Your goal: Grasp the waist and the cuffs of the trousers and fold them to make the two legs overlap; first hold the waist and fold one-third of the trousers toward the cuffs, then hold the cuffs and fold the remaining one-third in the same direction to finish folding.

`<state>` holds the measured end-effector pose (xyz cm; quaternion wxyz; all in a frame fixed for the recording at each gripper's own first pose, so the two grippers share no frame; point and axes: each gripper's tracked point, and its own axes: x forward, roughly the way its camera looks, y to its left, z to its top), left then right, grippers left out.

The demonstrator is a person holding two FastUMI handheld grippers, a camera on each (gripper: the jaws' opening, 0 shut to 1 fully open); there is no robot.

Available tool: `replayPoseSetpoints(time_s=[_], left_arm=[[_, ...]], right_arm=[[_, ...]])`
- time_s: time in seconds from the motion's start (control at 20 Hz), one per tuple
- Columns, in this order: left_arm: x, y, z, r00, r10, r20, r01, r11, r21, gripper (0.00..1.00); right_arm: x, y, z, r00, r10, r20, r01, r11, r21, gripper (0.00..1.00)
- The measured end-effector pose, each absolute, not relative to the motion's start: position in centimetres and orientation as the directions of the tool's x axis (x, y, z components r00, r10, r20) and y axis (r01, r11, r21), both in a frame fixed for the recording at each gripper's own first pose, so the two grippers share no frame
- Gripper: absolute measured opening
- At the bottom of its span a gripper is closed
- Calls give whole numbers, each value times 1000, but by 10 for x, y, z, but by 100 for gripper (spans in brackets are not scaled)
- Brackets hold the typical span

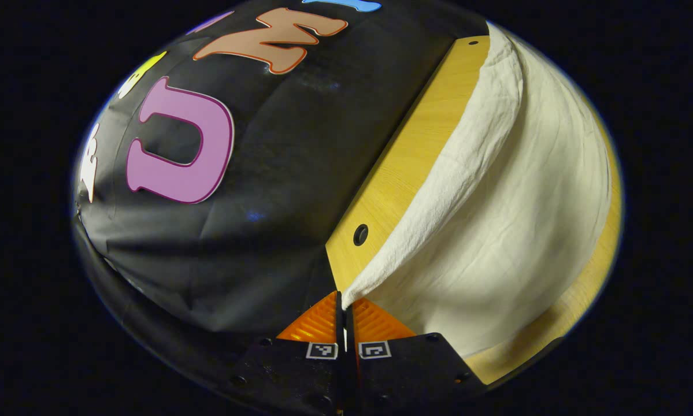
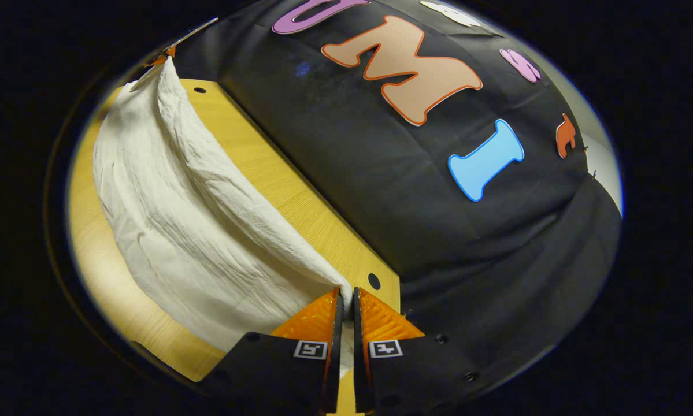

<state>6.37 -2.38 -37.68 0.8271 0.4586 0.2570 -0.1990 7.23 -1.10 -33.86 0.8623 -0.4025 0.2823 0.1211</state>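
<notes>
My left gripper view: low, close, tilted, facing the wall, table (image 1: 404, 167) at right. My right gripper view: likewise, table (image 2: 277, 173) at left. Shared: trousers (image 1: 514, 219).

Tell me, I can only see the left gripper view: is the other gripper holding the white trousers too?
Observer: Yes. In the right gripper view the right gripper is shut on an edge of the trousers, lifted off the wooden table.
Operator: Is there a hole in the table on that side?
Observer: Yes, a small dark hole sits right beside that gripper.
Operator: Can you see my gripper from there?
Observer: A bit of it, I think: at the far lifted end of the cloth something small pinches the edge, likely the left gripper.
</notes>
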Motion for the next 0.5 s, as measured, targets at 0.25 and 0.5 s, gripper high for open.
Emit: replayPoseSetpoints(time_s=[0.25, 0.5], left_arm=[[78, -32, -417, 774, -89, -627, 574, 516, 636, 0], [72, -47, -437, 740, -126, -660, 602, 561, 568, 24]], right_arm=[[87, -3, -387, 776, -56, -629, -458, 636, -621, 12], [86, 9, -404, 754, -50, -655, -459, 673, -580, 43]])
